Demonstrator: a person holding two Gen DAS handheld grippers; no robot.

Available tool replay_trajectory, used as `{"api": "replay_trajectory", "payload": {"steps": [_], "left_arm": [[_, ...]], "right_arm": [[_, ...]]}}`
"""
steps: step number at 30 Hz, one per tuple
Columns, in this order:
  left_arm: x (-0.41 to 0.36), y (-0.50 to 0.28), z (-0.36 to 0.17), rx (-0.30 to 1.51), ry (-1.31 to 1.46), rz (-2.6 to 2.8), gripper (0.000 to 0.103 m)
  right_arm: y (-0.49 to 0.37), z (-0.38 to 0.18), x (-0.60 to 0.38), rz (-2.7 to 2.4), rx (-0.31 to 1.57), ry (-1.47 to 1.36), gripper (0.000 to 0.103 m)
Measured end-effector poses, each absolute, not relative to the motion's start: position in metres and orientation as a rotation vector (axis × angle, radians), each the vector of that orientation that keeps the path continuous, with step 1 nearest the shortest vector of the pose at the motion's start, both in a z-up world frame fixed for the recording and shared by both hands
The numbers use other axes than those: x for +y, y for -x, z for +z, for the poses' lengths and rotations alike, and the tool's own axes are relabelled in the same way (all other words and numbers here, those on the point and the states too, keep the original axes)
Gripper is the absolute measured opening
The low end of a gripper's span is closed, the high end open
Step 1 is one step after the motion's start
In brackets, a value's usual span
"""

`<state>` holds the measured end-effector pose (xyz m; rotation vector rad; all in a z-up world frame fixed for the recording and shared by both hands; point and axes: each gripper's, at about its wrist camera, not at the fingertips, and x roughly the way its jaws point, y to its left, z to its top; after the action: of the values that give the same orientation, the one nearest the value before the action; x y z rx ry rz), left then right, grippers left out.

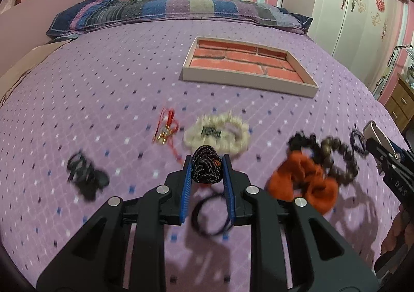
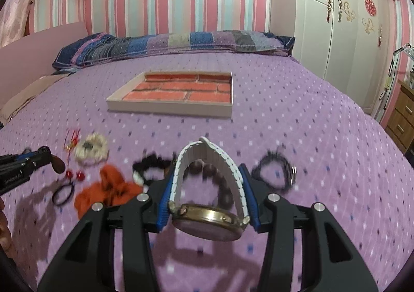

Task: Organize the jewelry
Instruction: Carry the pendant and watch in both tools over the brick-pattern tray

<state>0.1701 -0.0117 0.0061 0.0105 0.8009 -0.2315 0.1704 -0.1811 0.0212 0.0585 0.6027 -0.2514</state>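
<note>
1. Left gripper point(image 1: 207, 170) is clamping a black braided cord bundle point(image 1: 206, 167) with speckled threads between its blue pads point(image 1: 187, 183); the bundle is sitting at the fingertips, raised off the bedspread point(image 1: 103, 80), on the near side of the tray point(image 1: 248, 69)
2. Right gripper point(image 2: 208, 188) is squeezing a wristwatch point(image 2: 209, 219) by its white strap point(image 2: 204, 152); the gold-rimmed case is hanging low between the fingers and the strap is arching up toward the tray point(image 2: 170, 108)
3. The tray, white-walled with a brick-pattern floor, is lying flat on the purple bedspread point(image 2: 284, 100), nothing showing inside it
4. Loose items are lying between the tray and the grippers: a cream scrunchie point(image 1: 217, 134) nearest the tray, red string with gold ends point(image 1: 167, 126) just left of it, an orange scrunchie point(image 1: 302, 183) and a dark bead bracelet point(image 1: 333, 157) further right, overlapping
5. A black item point(image 1: 86, 175), blurred, is lying well left of the tray line; a thin black hair tie point(image 1: 209, 217) is lying beneath the left gripper
6. In the right wrist view a black bracelet point(image 2: 274, 167) is lying right of the watch, and two red beads point(image 2: 75, 175) are sitting near the left gripper's tip point(image 2: 49, 160)
7. A striped pillow point(image 1: 176, 11) is lying beyond the tray, at the striped wall
</note>
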Motion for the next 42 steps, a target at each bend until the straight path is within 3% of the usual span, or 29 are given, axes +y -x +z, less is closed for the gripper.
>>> {"api": "replay_trajectory", "payload": {"steps": [16, 27, 42], "left_arm": [[-0.080, -0.327, 0.038, 0.813, -0.066, -0.269, 0.021], [-0.100, -0.458, 0.002, 0.948, -0.066, -0.217, 0.021], [-0.121, -0.523, -0.039, 0.997, -0.153, -0.154, 0.021]], "right_arm": [[-0.336, 0.034, -0.230, -0.280, 0.651, -0.072, 0.047], [-0.455, 0.012, -0.247, -0.278, 0.750, -0.088, 0.047], [-0.529, -0.032, -0.273, -0.340, 0.920, -0.103, 0.047]]}}
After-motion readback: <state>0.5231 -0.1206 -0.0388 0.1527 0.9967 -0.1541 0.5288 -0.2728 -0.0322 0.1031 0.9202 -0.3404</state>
